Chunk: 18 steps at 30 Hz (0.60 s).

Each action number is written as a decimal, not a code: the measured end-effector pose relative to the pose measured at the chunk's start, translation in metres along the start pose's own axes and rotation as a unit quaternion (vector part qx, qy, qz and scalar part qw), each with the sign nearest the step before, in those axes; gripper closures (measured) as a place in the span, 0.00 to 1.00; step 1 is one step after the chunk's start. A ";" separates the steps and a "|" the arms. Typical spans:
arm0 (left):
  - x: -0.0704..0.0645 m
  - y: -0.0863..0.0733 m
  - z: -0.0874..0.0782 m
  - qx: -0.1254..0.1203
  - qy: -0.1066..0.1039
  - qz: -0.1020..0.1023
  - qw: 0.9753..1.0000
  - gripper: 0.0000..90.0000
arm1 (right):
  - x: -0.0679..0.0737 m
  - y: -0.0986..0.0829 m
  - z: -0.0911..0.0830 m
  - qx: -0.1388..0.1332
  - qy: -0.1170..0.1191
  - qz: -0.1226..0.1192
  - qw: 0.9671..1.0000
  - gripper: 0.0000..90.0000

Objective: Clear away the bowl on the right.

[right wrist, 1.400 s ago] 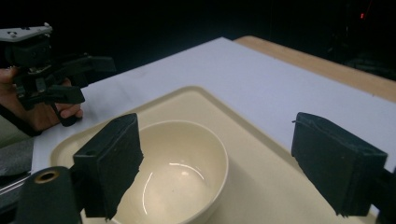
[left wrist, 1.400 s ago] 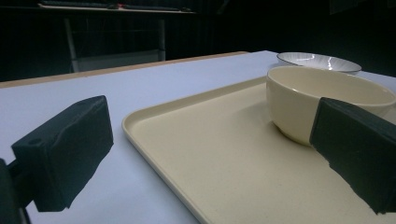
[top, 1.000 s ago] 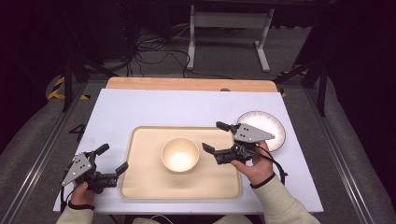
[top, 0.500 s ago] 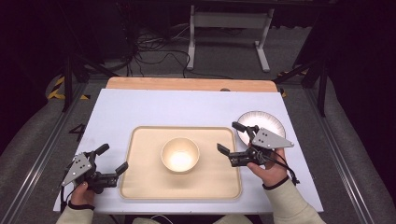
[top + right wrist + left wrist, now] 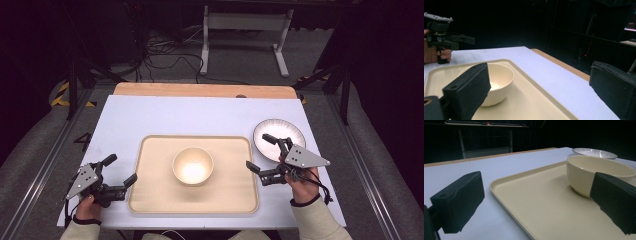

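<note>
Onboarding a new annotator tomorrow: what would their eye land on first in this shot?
First the cream bowl, empty, standing in the middle of the beige tray on the white table. Then the two open tongs flanking the tray: the left tongs beside its left edge, the right tongs at its right edge. Behind the right tongs a white ribbed plate sits off the tray on the table.

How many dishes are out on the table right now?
2. A cream round bowl stands in the middle of the beige tray. A white ribbed plate with a dark rim lies on the table right of the tray, partly behind the right claw.
</note>
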State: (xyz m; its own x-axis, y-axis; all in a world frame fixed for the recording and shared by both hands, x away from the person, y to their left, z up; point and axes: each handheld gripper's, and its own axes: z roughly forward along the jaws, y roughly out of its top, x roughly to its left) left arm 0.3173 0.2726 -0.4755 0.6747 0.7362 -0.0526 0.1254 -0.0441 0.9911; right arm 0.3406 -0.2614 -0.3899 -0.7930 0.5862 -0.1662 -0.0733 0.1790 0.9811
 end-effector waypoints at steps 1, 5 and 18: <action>0.000 0.000 0.000 0.000 0.000 0.000 1.000 0.00 | 0.000 0.000 0.000 0.000 0.000 0.000 1.000 0.03; 0.000 0.000 0.000 0.000 -0.001 -0.001 1.000 0.00 | 0.000 -0.006 -0.006 -0.009 -0.013 -0.006 1.000 0.00; 0.000 0.000 0.000 0.000 0.000 -0.001 1.000 0.00 | -0.002 -0.043 -0.016 0.002 -0.040 0.013 0.999 0.00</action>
State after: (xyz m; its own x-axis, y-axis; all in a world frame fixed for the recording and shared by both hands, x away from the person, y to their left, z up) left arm 0.3172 0.2723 -0.4755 0.6750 0.7358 -0.0539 0.1262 -0.0431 0.9911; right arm 0.3359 -0.2832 -0.4302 -0.7438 0.6520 -0.1475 -0.0505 0.1652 0.9850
